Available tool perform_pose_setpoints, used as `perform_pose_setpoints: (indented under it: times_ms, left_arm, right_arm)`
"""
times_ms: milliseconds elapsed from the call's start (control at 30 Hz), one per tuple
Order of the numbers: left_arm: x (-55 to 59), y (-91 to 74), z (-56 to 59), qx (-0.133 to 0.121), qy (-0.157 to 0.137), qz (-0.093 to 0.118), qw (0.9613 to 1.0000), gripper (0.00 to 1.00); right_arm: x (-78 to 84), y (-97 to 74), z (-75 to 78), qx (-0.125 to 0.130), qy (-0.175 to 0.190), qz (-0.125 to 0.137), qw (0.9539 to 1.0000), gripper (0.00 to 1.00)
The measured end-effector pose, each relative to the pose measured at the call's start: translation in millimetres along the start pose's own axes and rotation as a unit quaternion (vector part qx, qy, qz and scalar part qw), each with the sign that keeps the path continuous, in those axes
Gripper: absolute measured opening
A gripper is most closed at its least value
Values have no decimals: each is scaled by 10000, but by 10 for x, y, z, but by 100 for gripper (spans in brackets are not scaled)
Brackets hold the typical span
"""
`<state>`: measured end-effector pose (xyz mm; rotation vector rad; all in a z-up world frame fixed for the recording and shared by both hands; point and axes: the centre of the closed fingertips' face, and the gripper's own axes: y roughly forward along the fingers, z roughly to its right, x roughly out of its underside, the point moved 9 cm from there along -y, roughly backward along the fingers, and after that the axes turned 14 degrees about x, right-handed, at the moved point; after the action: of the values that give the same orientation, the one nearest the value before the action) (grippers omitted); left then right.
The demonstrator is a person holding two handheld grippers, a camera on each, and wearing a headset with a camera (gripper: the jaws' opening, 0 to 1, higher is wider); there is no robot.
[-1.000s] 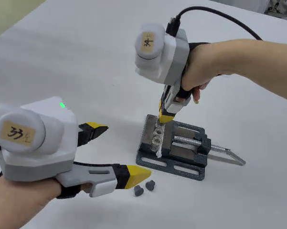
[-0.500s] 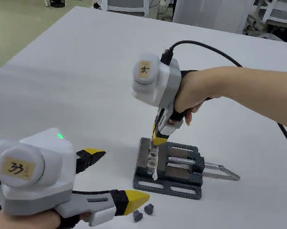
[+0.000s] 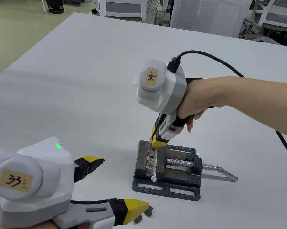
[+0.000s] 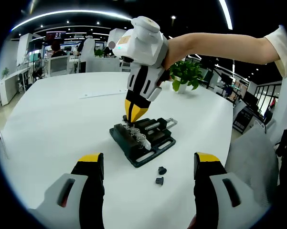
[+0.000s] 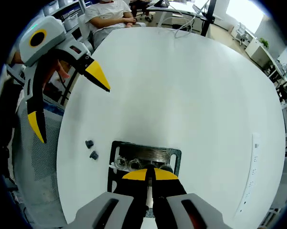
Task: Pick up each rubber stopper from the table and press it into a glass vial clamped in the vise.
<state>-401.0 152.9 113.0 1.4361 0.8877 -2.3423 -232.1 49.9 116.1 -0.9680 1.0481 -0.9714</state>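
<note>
Finds right gripper (image 3: 156,141) pointing down at the far end of the row of vials (image 3: 151,164) clamped in the vise (image 3: 168,191), jaws closed tip to tip. Cannot tell whether a stopper sits beneath them, since the tips hide the vial mouth. Finds left gripper (image 3: 115,187) low over the table (image 3: 86,86), jaws spread wide and holding nothing, close to two loose stoppers (image 3: 148,210) lying side by side on the table just short of the vise.

Judges the main risk to be slanted or off-centre pressure — could cock a stopper in the mouth, chip the glass, or tilt a vial in the clamp. Judges a second risk at pickup — small rounded stoppers could roll or squirt away if pinched off-centre.
</note>
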Motion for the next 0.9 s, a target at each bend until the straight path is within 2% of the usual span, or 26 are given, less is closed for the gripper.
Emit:
perform_pose_setpoints:
  times_ms: [433,467,567,667,833,900]
  left_arm:
    - [17,-30,16,-32,22,-4,10000,76]
    - [21,-32,15,-36,19,0,10000,76]
    - [25,-40,11,-47,19,-3,10000,76]
    - [27,-44,13,-51,20,-3,10000,76]
    - [25,-45,27,-48,34,-12,10000,76]
    - [26,-50,33,-42,46,-20,10000,76]
  right_arm:
    - [70,-35,-50,54,123,187,9997,0]
    - [75,-43,-54,68,77,221,9997,2]
    - [95,-86,-67,199,68,338,9992,15]
    - [119,-138,-102,220,208,515,9982,20]
    - [165,-194,-219,245,427,829,9953,36]
    - [199,-192,-245,275,495,862,9947,39]
